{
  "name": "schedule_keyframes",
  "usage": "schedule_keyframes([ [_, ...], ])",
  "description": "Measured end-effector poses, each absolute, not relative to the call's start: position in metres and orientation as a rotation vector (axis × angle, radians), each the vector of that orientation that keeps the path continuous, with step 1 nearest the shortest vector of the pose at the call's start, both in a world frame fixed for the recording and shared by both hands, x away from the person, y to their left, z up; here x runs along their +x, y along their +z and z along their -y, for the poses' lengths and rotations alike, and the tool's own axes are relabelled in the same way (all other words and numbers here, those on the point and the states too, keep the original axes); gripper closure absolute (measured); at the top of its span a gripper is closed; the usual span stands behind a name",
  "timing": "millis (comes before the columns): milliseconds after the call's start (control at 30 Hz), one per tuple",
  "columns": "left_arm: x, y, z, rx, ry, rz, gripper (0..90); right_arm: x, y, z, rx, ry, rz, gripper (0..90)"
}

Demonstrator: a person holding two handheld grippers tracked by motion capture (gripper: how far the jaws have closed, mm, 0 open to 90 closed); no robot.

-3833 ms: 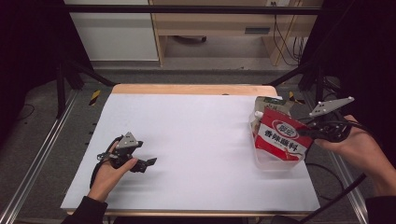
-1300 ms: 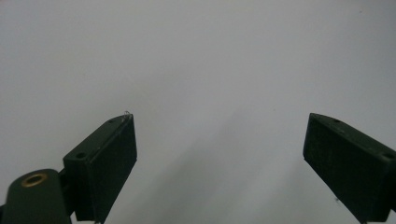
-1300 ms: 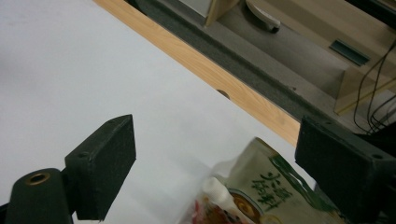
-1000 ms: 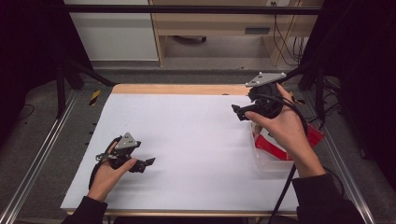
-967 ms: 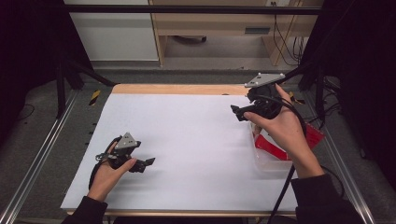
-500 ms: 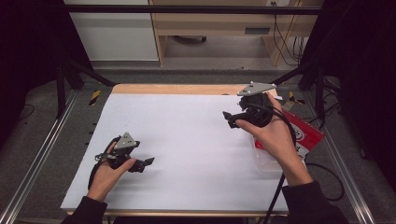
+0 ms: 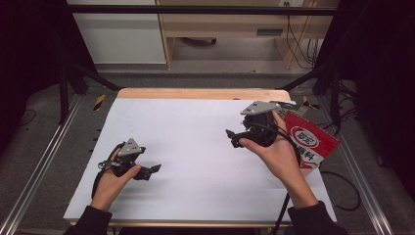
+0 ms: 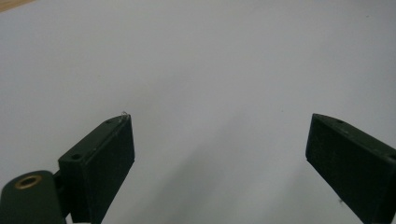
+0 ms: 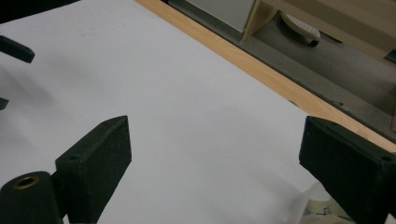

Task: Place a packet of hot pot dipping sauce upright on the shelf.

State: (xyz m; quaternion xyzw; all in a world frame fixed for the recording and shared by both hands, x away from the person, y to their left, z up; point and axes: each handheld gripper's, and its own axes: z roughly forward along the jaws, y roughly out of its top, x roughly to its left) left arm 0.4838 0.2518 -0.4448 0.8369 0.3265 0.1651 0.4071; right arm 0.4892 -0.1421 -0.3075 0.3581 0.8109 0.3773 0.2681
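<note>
Red-and-white packet (image 7: 313, 139) lies at the desk's (image 7: 195, 127) right edge, its print unreadable; right tongs (image 7: 234, 138) and left tongs (image 7: 154, 169) both released, empty.

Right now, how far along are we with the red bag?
Done: nothing visibly finished. The red bag lies at the table's right edge, partly behind the right hand. In hand: nothing. The right tongs are open over bare white table, pointing away from the bag; the left tongs rest open near the front left. Left: probably grasping and handling the bag.
</note>
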Motion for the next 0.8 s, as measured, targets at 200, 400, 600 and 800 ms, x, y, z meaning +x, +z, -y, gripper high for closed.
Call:
schedule_keyframes([
  [200, 0.484, -0.445, -0.252, 2.109, 0.417, -0.824, 8.0, 0.479, -0.328, 0.137, 0.964, 1.018, -2.212, 8.9],
  [400, 0.484, -0.445, -0.253, 2.106, 0.417, -0.825, 7.8, 0.469, -0.356, 0.133, 0.974, 0.988, -2.248, 8.4],
  [600, 0.484, -0.445, -0.252, 2.106, 0.417, -0.826, 7.8, 0.464, -0.381, 0.128, 0.998, 0.98, -2.27, 8.7],
  [800, 0.484, -0.445, -0.252, 2.108, 0.419, -0.827, 7.8, 0.466, -0.405, 0.125, 1.063, 1.024, -2.263, 9.3],
])
